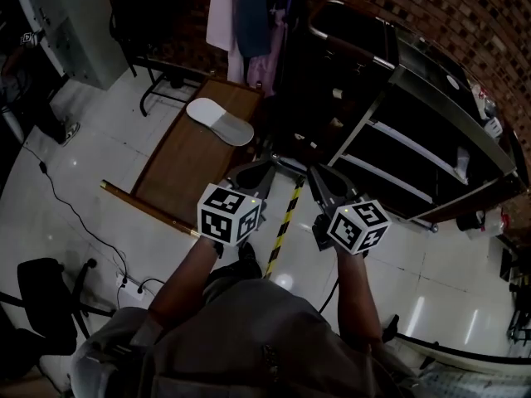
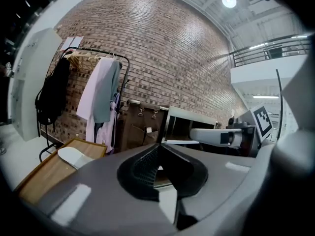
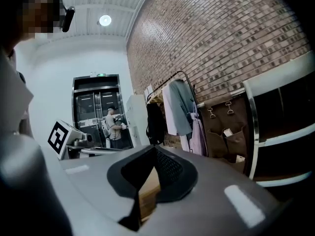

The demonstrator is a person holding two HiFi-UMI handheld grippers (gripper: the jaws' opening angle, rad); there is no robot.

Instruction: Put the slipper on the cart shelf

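Note:
A white and grey slipper lies flat at the far end of a low wooden table. It is also in the left gripper view, where the slipper rests at the lower left. My left gripper hovers just short of the table's near right corner, shut and empty. The right gripper is level with it, facing the dark cart with its pale shelves, and is shut on nothing. In their own views the left gripper and right gripper show their jaws meeting at the tip.
A clothes rack with hanging garments stands behind the table. A yellow-black striped strip runs along the floor between the grippers. Cables and a black chair base lie at the left. A person stands far off by glass doors.

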